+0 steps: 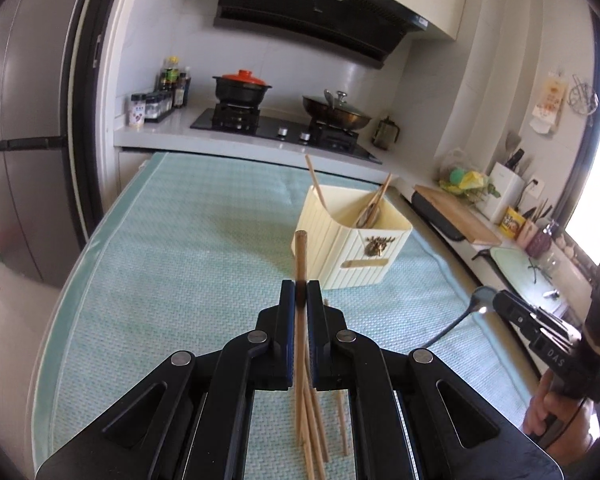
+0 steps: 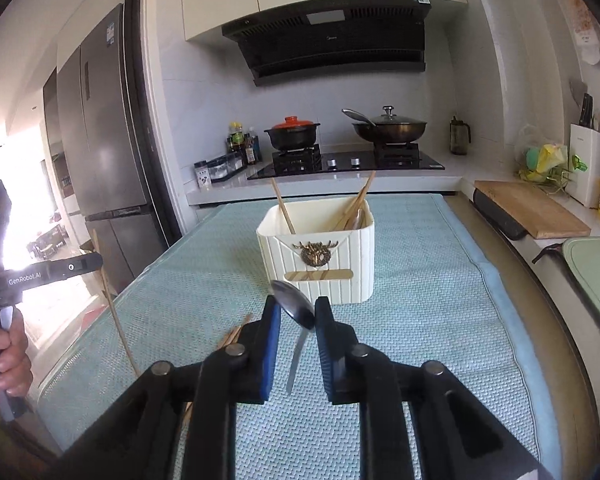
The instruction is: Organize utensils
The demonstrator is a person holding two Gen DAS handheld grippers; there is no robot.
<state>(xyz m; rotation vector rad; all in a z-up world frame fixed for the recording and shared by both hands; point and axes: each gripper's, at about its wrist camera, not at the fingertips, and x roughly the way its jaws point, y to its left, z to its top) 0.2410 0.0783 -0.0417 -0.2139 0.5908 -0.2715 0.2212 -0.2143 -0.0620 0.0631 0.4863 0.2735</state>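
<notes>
The fingers of the left gripper are pressed together on a single wooden chopstick, which is held upright, its top standing above the fingertips. Under that gripper, loose chopsticks are seen lying on the teal mat near its front edge. The cream utensil holder is set further back on the mat, toward its right edge, with chopsticks and a spoon leaning inside. To the right, the fingers of the right gripper are clamped on a metal spoon; its bowl is gripped between the pads and its handle hangs down toward the mat. In the right wrist view the spoon is held just in front of the holder, short of its front wall. Beyond the far edge of the mat, a stove with two pots is visible on the counter.
</notes>
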